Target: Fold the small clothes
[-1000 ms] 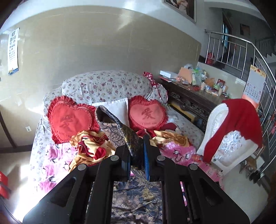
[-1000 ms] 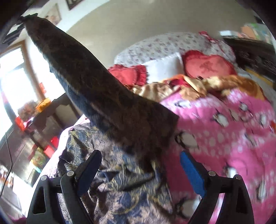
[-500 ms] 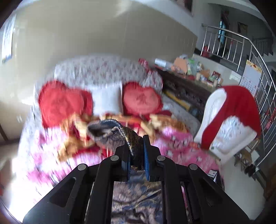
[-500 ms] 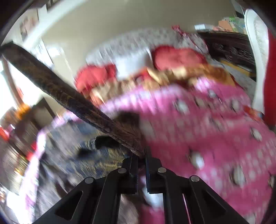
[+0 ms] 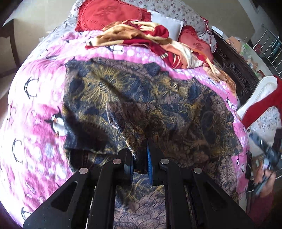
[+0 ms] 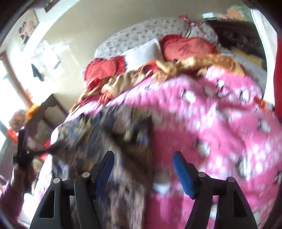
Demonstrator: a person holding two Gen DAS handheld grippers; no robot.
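Observation:
A dark blue and gold patterned garment (image 5: 144,98) lies spread on the pink penguin blanket (image 5: 35,109). My left gripper (image 5: 140,163) is shut on a fold of it at its near edge, low over the bed. In the right wrist view the same garment (image 6: 109,141) shows blurred at lower left. My right gripper (image 6: 143,169) is open and empty, its blue pads apart above the garment's right edge and the blanket (image 6: 220,126). The right gripper and hand (image 5: 264,163) also show at the right edge of the left wrist view.
A rumpled gold and red cloth (image 5: 155,37) lies across the bed's far end, before red heart pillows (image 5: 109,15) and a white pillow (image 6: 141,52). A dark carved cabinet (image 5: 234,67) and a white chair with red cloth (image 5: 260,105) stand right of the bed.
The garment was held up in the air and now lies laid out on the blanket. My left gripper came down with it, still shut. My right gripper let go and opened.

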